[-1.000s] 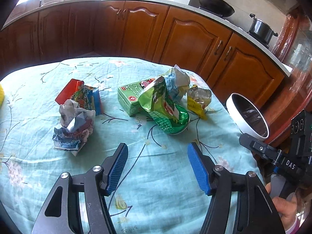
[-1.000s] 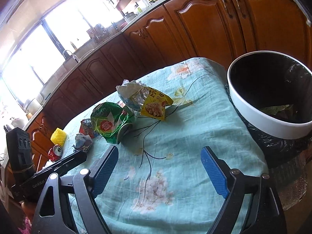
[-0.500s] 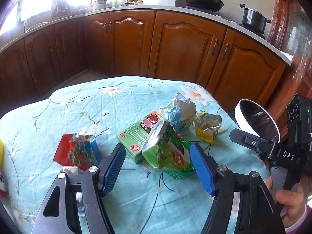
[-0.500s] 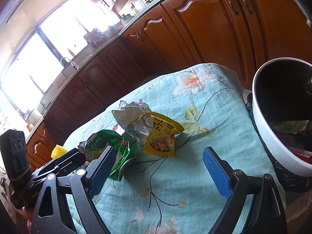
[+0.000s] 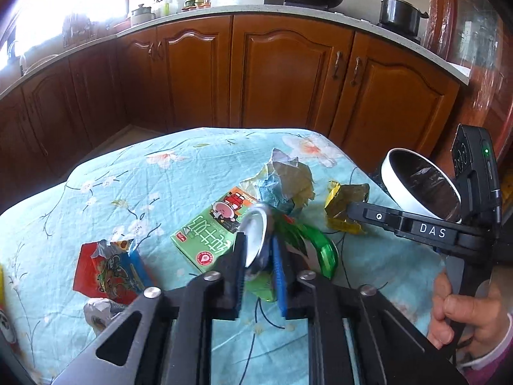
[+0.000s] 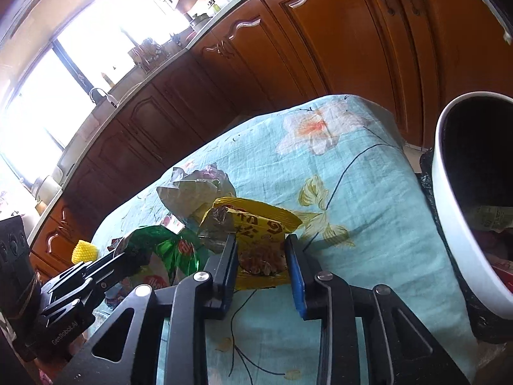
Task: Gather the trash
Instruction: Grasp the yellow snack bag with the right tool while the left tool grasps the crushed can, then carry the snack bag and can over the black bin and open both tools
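My left gripper (image 5: 259,255) is shut on the silvery open end of a green snack bag (image 5: 307,240), which lies on the blue flowered tablecloth (image 5: 144,176). My right gripper (image 6: 261,260) has its jaws closed in on a yellow snack wrapper (image 6: 259,227); both pads touch its sides. The same wrapper shows in the left wrist view (image 5: 344,205), and the green bag in the right wrist view (image 6: 160,250). A white trash bin (image 6: 458,199) with a black liner stands off the table's right edge and also shows in the left wrist view (image 5: 416,186).
More trash lies on the cloth: a green carton (image 5: 211,231), a crumpled silver-blue wrapper (image 5: 285,176), a red and blue packet (image 5: 109,269), a paper wad (image 5: 99,312). A yellow ball (image 6: 84,252) sits far left. Wooden cabinets (image 5: 282,73) stand behind the table.
Both grippers moved forward and down onto the trash and closed: the left onto the green bag, the right onto the yellow wrapper. Both were wide open before.
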The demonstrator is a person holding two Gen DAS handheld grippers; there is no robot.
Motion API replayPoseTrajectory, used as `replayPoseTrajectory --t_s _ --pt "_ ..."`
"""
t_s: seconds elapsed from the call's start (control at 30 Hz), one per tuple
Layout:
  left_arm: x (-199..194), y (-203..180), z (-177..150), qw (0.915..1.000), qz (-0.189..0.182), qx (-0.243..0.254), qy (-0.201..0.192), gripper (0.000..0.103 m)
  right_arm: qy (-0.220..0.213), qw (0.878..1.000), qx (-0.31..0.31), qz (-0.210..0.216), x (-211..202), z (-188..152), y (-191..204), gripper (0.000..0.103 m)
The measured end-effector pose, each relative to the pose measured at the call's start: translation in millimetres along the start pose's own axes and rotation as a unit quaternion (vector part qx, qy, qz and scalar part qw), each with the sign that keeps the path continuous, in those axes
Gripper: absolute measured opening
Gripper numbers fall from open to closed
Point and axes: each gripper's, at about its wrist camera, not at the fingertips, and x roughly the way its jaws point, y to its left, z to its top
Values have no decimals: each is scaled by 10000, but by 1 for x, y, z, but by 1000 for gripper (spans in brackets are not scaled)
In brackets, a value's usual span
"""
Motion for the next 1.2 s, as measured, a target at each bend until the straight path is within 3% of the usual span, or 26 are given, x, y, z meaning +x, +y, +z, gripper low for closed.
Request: replayPoseTrajectory --t_s 0.53,1.2 --pt "-48 -39 -39 9984 -496 -206 -204 7 -506 9984 -164 -216 -91 -30 -19 26" --pt "-47 -114 -23 9933 -1090 135 -347 7 -943 9920 209 -812 -176 -50 -87 26"
